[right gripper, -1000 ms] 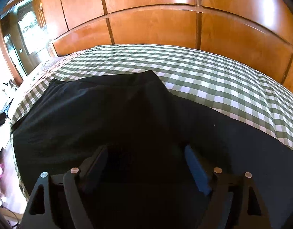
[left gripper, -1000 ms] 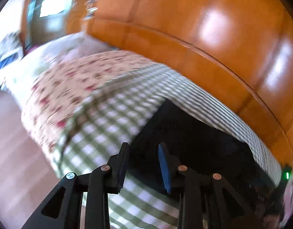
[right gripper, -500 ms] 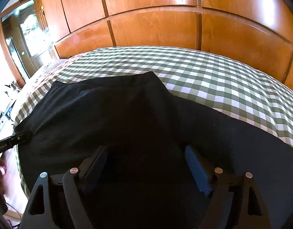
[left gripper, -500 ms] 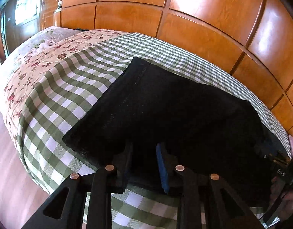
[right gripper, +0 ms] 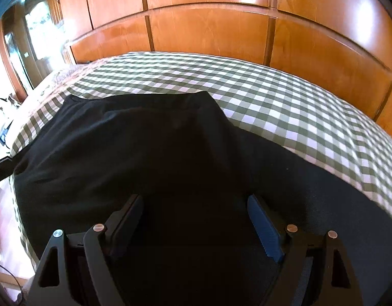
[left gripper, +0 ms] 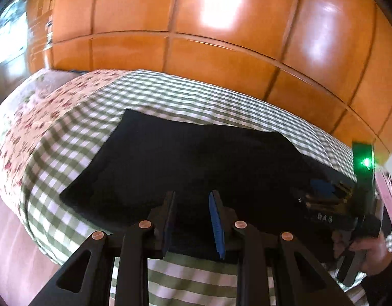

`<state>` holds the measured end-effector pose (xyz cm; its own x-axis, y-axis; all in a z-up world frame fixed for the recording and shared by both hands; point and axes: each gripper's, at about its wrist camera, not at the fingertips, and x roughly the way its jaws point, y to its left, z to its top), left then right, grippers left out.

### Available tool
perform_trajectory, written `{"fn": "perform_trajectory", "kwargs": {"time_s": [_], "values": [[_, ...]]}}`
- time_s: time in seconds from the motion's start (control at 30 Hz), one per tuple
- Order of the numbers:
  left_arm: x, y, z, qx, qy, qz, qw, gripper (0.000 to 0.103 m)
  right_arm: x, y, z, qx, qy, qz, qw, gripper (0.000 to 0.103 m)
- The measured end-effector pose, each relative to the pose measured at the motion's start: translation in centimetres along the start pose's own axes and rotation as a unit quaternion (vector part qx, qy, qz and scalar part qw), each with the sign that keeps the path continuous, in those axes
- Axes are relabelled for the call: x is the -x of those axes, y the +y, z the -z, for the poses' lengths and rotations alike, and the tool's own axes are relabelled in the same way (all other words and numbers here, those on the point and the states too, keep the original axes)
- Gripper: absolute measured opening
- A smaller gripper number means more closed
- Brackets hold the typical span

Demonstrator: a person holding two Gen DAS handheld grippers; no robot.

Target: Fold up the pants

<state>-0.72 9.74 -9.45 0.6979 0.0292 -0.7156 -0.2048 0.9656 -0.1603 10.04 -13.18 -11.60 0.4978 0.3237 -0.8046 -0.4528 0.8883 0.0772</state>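
Across the bed's (right gripper: 285,102) near edge lie black matte pants (right gripper: 145,153); only the left view shows floral bedding (left gripper: 30,117). Left hand-held gripper (left gripper: 192,219) narrowly parted, right hand-held gripper (right gripper: 196,219) wide, closing, neither pinching cloth

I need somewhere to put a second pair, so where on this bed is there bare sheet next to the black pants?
Bare green checked sheet runs along the far side, between the black pants and the wooden panel wall. A narrower strip lies between the pants' end and the floral cover. The near edge is crowded: pants plus the left gripper and right gripper.
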Motion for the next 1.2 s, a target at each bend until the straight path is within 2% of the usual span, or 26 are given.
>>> {"fn": "perform_trajectory", "kwargs": {"time_s": [0.07,0.2,0.3,0.4,0.5,0.53,0.6,0.67,0.7,0.8,0.9,0.97,1.0,1.1,1.13,1.17,1.2], "values": [[0.0,-1.1,0.1,-0.012,0.003,0.012,0.9998,0.027,1.4,-0.5,-0.1,-0.013,-0.014,0.0,1.0,0.075],[-0.9,-3.3,0.2,-0.039,0.013,0.029,0.9987,0.027,6.4,-3.0,0.3,-0.051,-0.068,0.005,0.996,0.075],[-1.9,-5.0,0.4,-0.059,0.021,0.042,0.9972,0.031,10.4,-6.9,2.3,-0.105,-0.091,0.014,0.99,0.075],[-3.2,-6.3,0.8,-0.074,0.04,0.052,0.9951,0.032,14.6,-12.5,6.1,-0.199,-0.104,0.011,0.974,0.075],[-4.4,-6.8,1.2,-0.075,0.06,0.062,0.9934,0.032,18.6,-18.6,11.3,-0.312,-0.115,0.031,0.942,0.075],[-4.8,-6.9,1.4,-0.074,0.067,0.065,0.9928,0.032,19.9,-20.6,13.5,-0.353,-0.121,0.039,0.927,0.075],[-5.5,-7.0,1.7,-0.073,0.076,0.065,0.9923,0.032,22.2,-24.0,17.7,-0.429,-0.132,0.063,0.891,0.075],[-5.5,-6.9,1.8,-0.072,0.076,0.065,0.9924,0.032,24.3,-27.1,22.3,-0.502,-0.149,0.088,0.847,0.07],[-5.5,-6.9,1.8,-0.072,0.075,0.066,0.9923,0.033,24.7,-27.8,23.6,-0.522,-0.154,0.092,0.834,0.069],[-5.7,-6.8,1.7,-0.067,0.081,0.07,0.992,0.033,24.9,-31.0,28.1,-0.594,-0.175,0.092,0.78,0.063],[-5.9,-6.5,1.6,-0.064,0.086,0.073,0.9916,0.033,23.8,-33.5,30.3,-0.633,-0.193,0.069,0.746,0.054],[-6.0,-6.3,1.5,-0.059,0.091,0.076,0.9913,0.033,22.8,-34.8,30.7,-0.648,-0.201,0.053,0.733,0.052],[-6.2,-6.3,1.4,-0.058,0.093,0.076,0.991,0.033,22.3,-35.2,30.6,-0.65,-0.204,0.048,0.73,0.051],[-6.3,-6.5,1.1,-0.071,0.096,0.071,0.9903,0.033,21.2,-36.6,29.9,-0.649,-0.213,0.043,0.729,0.044],[-6.3,-6.7,1.0,-0.075,0.096,0.067,0.9902,0.033,20.7,-36.8,29.6,-0.648,-0.212,0.044,0.73,0.038],[-6.4,-6.8,0.9,-0.078,0.097,0.064,0.9902,0.033,20.3,-37.1,29.3,-0.647,-0.208,0.048,0.732,0.03],[-6.3,-6.9,0.9,-0.079,0.097,0.061,0.9902,0.033,20.0,-37.4,28.8,-0.642,-0.198,0.056,0.738,0.028]]}}
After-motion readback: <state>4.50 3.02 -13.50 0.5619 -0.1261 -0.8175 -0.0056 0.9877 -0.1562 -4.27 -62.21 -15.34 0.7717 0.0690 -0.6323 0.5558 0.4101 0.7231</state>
